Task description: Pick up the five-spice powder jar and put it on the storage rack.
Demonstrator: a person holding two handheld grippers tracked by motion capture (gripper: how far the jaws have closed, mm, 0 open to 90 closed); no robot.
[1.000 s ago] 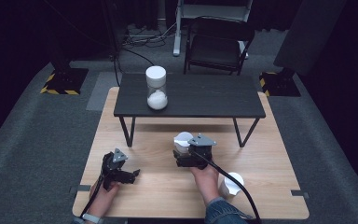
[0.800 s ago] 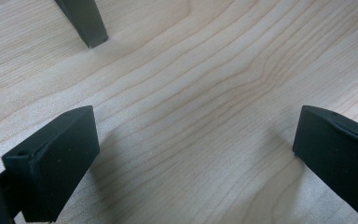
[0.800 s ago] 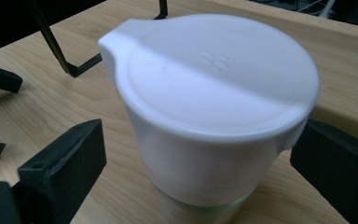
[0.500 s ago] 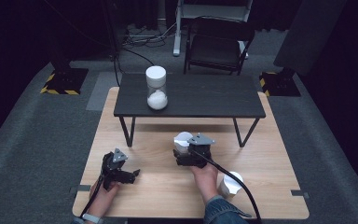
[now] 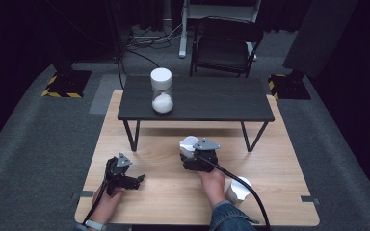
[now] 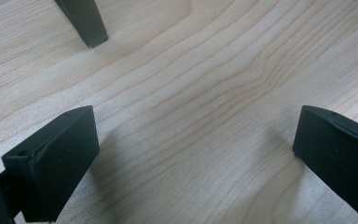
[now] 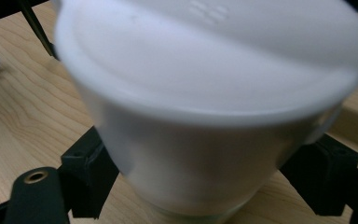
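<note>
A white lidded cup (image 5: 188, 143) stands on the wooden table (image 5: 164, 202), just in front of the low black table (image 5: 207, 98). My right gripper (image 5: 190, 151) reaches it from the near side. Its jaws have just been closing with the cup (image 7: 205, 93) between them, and in the right gripper view both pads (image 7: 86, 175) lie against the cup's sides. My left gripper (image 5: 135, 181) rests at the near left, open, with bare wood between its jaws (image 6: 196, 154).
A clear jar (image 5: 162, 91) with a white lid and white powder stands on the black table. A second white cup (image 5: 238, 190) sits beside the person's right forearm. A black table leg (image 6: 86, 23) stands ahead of the left gripper.
</note>
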